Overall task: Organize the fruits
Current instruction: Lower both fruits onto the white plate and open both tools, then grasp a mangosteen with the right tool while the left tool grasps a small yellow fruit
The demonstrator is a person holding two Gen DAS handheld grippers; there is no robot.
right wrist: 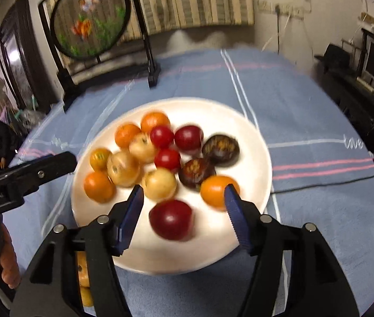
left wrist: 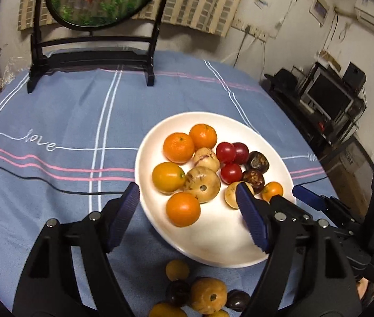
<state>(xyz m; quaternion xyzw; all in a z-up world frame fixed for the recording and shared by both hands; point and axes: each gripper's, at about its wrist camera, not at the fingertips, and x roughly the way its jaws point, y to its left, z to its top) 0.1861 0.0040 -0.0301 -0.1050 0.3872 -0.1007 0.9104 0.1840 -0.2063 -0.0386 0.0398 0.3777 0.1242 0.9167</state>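
Note:
A white plate on the blue tablecloth holds several fruits: oranges, tan round fruits, red tomatoes and dark plums. My left gripper is open over the plate's near left side. An orange lies between its blue pads, touching neither. My right gripper is open over the plate too. A blurred red plum lies on the plate between its pads, apart from both. An orange sits just behind its right fingertip. Several loose fruits lie on the cloth below the plate.
A black stand with a round goldfish panel stands at the table's back. The right gripper's blue finger sits by the plate's right rim. The table drops off on the right toward a TV stand. A hand holds the left tool.

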